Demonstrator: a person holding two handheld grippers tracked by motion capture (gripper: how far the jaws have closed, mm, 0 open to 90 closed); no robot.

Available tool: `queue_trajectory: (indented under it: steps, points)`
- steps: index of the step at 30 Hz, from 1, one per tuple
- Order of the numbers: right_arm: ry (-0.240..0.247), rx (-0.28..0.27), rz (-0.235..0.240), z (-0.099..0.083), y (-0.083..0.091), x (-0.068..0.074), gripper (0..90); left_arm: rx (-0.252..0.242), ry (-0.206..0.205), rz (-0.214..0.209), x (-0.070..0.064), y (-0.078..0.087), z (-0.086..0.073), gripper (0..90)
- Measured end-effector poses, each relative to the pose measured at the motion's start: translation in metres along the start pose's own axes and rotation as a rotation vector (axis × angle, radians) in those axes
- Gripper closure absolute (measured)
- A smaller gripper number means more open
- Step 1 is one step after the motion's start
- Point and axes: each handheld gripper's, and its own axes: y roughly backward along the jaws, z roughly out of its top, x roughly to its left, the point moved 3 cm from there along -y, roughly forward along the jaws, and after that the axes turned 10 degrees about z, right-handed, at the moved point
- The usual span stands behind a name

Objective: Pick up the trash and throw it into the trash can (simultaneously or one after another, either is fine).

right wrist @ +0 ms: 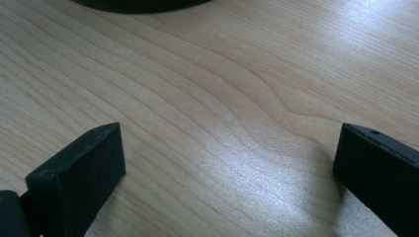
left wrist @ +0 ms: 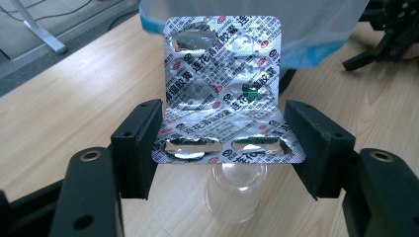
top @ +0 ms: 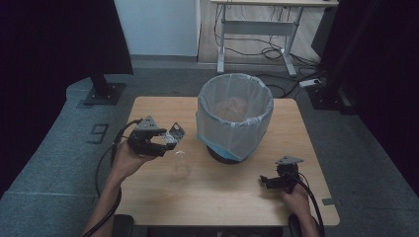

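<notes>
A silver foil blister pack (left wrist: 222, 89) printed with red characters is bent upward between the jaws of my left gripper (left wrist: 222, 143), which is shut on its lower edge. Most of its pockets look torn open; one shows a green bit. In the high view the left gripper (top: 160, 143) holds the pack (top: 173, 134) above the table's left side. A clear plastic cup (top: 181, 165) stands on the wood just below and beyond the pack, its rim (left wrist: 234, 195) under the jaws. My right gripper (top: 269, 181) rests low at the front right, open (right wrist: 230, 163) over bare wood.
A round bin lined with a white bag (top: 234, 113) stands at the table's middle back, on a dark base. The wooden table (top: 163, 197) has free room in front. The right gripper (left wrist: 390, 34) appears beyond the bin's bag (left wrist: 316, 29).
</notes>
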Motion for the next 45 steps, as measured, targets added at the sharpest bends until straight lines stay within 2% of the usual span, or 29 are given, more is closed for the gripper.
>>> queue_trajectory:
  steps: [11, 34, 45]
  points:
    - [0.001, 0.002, 0.000, 0.000, 0.000, 0.000, 0.0, -0.021, 0.014, -0.018, 0.007, 0.004, 0.023, 34.1]
    - [0.000, 0.002, 0.001, 0.000, 0.000, 0.000, 0.0, -0.044, -0.015, -0.034, 0.012, 0.010, 0.084, 34.1]
    - [0.002, 0.003, 0.000, 0.000, 0.000, 0.000, 0.0, -0.060, -0.003, -0.049, 0.013, 0.011, 0.113, 34.1]
